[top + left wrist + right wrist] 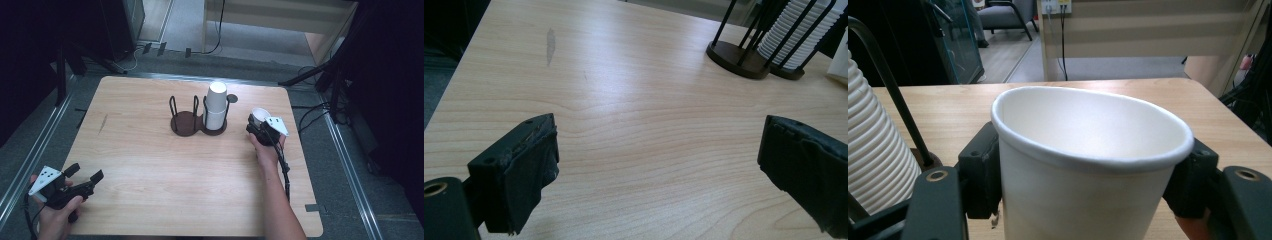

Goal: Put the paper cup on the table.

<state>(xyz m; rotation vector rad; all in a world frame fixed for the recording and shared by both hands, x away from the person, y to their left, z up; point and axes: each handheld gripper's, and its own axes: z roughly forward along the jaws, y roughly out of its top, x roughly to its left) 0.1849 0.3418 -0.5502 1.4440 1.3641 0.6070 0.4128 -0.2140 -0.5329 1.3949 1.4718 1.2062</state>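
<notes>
A white paper cup (1088, 165) stands upright with its mouth up, squeezed between the two black jaws of my right gripper (1090, 172). In the high view that cup (259, 116) and the right gripper (261, 127) are at the table's right side, just right of the rack. A dark two-ring cup rack (197, 120) sits mid-table; its right ring holds a stack of upturned white cups (216, 105), its left ring is bare. My left gripper (85, 175) rests near the front left corner, jaws wide apart, nothing between them (659, 160).
The wooden table (150, 160) has a small grey scuff (550, 45) at its left side. A small dark disc (232, 98) lies behind the rack. Metal rails and cables run along the floor on both sides of the table.
</notes>
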